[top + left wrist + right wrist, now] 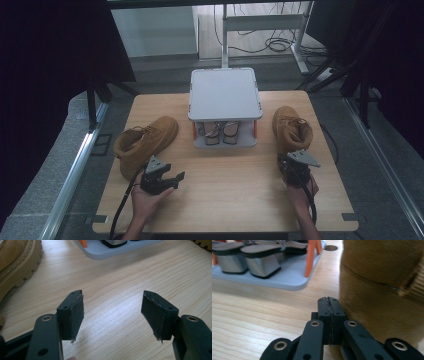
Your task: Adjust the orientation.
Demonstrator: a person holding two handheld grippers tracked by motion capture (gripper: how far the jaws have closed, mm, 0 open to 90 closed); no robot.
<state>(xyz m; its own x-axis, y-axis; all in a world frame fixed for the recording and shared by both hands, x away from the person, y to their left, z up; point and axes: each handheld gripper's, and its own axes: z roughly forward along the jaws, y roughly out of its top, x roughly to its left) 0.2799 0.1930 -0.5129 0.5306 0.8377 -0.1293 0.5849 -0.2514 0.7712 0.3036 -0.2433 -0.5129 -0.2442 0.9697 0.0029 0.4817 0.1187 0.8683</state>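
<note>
Two tan suede boots stand on the wooden table [230,185]. The left boot [145,142] lies at an angle, its lugged sole [18,263] showing at the left of the left gripper view. My left gripper [175,181] sits just in front of it, open and empty [112,311]. The right boot [291,129] points away, its heel [382,290] close beside my right gripper [329,303]. That right gripper [295,167] is shut with nothing between its pads. A grey two-level shoe rack [225,92] stands between the boots, holding a pair of block-heel sandals [218,133].
The rack's lower tray [287,277] has orange posts [310,257] and lies left of the right boot. Bare wood spreads across the front half of the table. A metal stand and cables [272,42] are on the floor beyond the table's far edge.
</note>
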